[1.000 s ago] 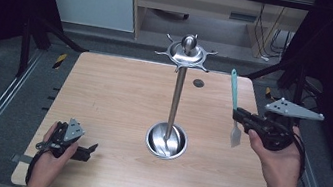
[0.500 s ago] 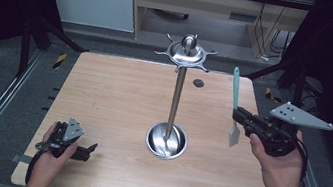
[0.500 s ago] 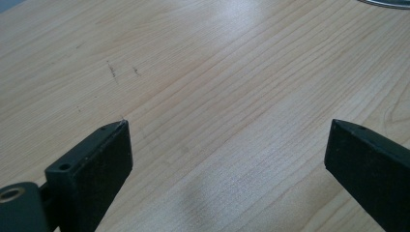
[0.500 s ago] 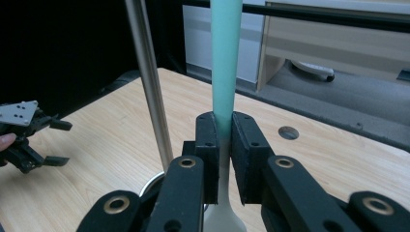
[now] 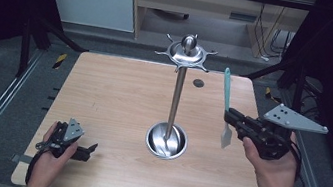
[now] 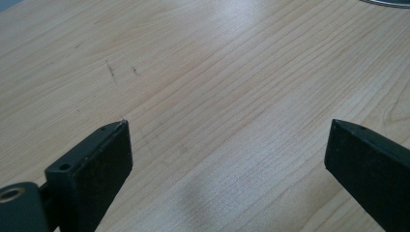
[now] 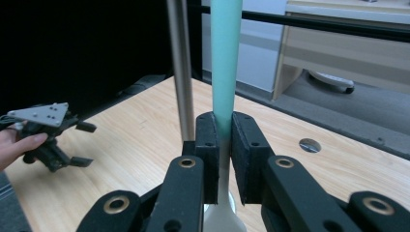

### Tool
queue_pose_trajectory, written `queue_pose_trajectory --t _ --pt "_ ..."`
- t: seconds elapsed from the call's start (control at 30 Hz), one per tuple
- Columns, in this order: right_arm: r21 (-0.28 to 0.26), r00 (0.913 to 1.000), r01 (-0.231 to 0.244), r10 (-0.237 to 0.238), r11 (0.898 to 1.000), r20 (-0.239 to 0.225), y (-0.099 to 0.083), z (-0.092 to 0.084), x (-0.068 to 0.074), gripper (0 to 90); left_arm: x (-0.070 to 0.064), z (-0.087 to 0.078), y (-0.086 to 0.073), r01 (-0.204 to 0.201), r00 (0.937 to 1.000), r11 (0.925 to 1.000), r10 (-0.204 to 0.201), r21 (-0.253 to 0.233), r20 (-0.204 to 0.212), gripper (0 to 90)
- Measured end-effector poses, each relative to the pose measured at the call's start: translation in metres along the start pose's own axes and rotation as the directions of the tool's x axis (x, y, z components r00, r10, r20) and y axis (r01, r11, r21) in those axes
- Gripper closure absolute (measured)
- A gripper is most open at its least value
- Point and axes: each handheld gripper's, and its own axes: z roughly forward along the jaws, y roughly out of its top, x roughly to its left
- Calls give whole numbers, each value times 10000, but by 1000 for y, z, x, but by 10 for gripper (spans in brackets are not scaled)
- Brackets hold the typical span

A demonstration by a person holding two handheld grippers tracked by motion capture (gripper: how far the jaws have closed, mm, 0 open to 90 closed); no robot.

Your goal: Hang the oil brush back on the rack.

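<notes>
Pale wood-grain laminate covers the rectangular worktop [image 5: 118, 96], which fills the middle of the high view with dark floor and metal rails around it. At the centre of that view stands a polished steel utensil stand [image 5: 177, 95]: a thin straight pole rising from a round, shallow bowl-shaped base, topped by a flat disc with short hook-like prongs and a ball knob. A small dark round hole [image 5: 198, 83] sits in the worktop just right of the pole's top.

At the right of the frame, the right gripper [image 5: 229, 117] is held in a hand above the worktop, its black fingers clamped on a slim spatula with a smooth teal handle and a pale, flat blade [image 5: 226, 94]. The spatula stands nearly upright, handle up and blade hanging below the fingers, well apart from the stand. In the right gripper view the matte black pads press the handle from both sides.

At the lower left, the left gripper [image 5: 89, 151] rests low on the worktop in the other hand, its blocky black fingers spread wide with bare wood between them.
</notes>
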Motion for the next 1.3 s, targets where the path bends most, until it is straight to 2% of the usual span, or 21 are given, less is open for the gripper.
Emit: queue_pose_trajectory --t 0.2,0.6,1.3 --pt "-138 9998 127 -129 9998 -144 3 0 7 821 0 0 0 -12 10000 10000 12 13 2 27" --pt "-21 9979 367 -368 9993 -541 8 9 19 820 0 0 0 2 10000 10000 -2 -2 16 27" --pt "206 9970 380 -365 9991 -686 10 17 21 820 0 0 0 4 10000 10000 -3 -16 23 27"
